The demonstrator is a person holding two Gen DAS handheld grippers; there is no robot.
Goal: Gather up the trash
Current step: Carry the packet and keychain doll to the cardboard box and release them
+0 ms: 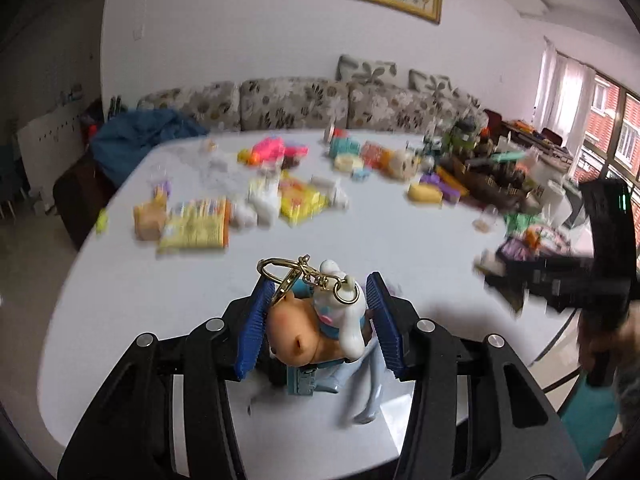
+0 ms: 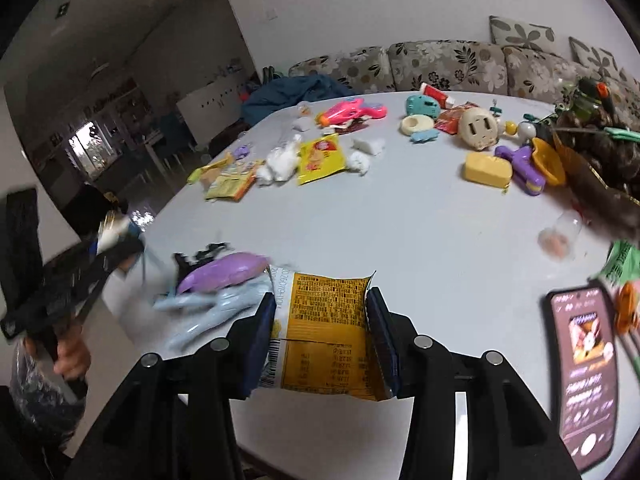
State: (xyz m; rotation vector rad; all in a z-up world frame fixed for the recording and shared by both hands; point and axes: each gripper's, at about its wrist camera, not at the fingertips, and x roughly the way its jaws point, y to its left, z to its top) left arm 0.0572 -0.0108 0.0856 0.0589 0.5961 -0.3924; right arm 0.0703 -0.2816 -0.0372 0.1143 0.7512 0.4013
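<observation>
The right gripper [image 2: 320, 336] had its jaws pinching a yellow snack wrapper [image 2: 326, 336], which lay flat between the blue pads with its printed back and barcode facing up, at the near edge of the white surface [image 2: 400, 240]. Just left of it lay a purple toy [image 2: 224, 274] and a pale blue figure [image 2: 208, 306], both blurred. The left gripper [image 1: 320, 320] had its jaws closed on a small toy keychain [image 1: 316, 320]: a tan and a white figure with a gold ring and clasp, held above the near part of the surface.

Farther off lay more litter: another yellow wrapper [image 2: 320, 160], crumpled white tissues [image 2: 280, 164], and an orange-edged packet [image 2: 230, 180] at the left. Toys sat far and right, among them a pink water gun [image 2: 352, 112] and a yellow block [image 2: 488, 170]. A phone [image 2: 586, 376] lay at the near right with its screen lit. A floral sofa [image 2: 448, 64] stood behind the surface against a white wall.
</observation>
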